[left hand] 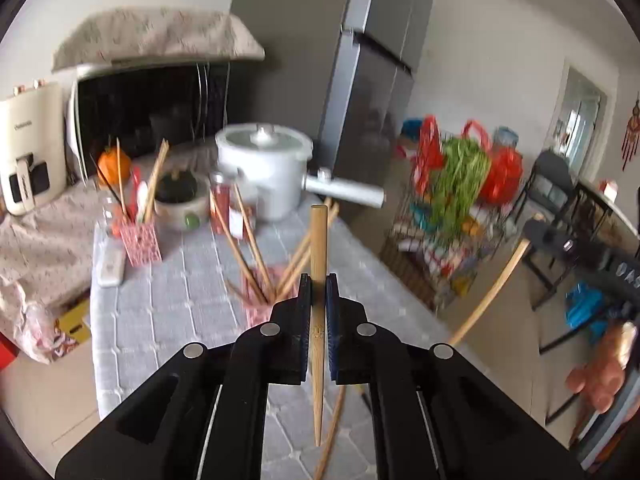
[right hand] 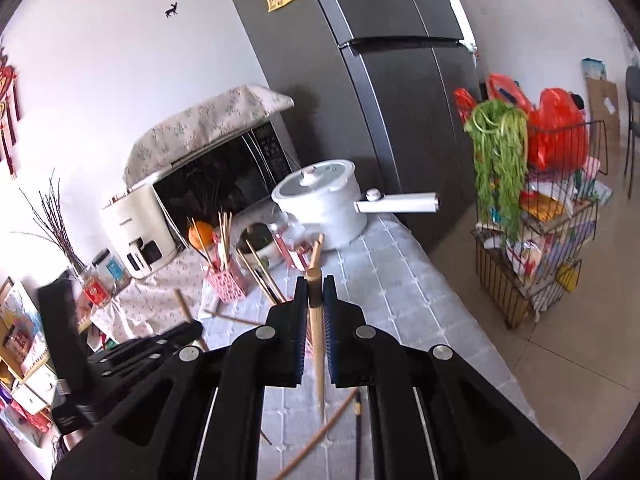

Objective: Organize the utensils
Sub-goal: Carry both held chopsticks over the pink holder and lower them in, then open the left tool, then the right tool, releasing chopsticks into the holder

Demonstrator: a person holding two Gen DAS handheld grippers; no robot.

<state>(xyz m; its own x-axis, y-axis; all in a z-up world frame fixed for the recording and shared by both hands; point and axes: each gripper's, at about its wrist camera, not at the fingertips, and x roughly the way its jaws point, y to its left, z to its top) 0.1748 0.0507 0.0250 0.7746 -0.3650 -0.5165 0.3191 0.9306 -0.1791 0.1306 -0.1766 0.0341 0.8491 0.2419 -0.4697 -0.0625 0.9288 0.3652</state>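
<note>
Holding one bamboo chopstick per gripper: left gripper (left hand: 318,292) jaws clamped on a chopstick (left hand: 319,240), right gripper (right hand: 316,300) jaws clamped on another chopstick (right hand: 314,280), both above the worktop (left hand: 160,300) near the pink holder (left hand: 256,312). Sticks look light, stiff and slick, so a mid-shaft grip seems safest. Only the right view shows loose chopsticks (right hand: 356,400) lying below.

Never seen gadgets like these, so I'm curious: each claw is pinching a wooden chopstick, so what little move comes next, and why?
Probably carry one over the nearer pink holder and lower it in. The left gripper grips a chopstick, the right gripper another chopstick, and that holder already has several standing in it.
</note>
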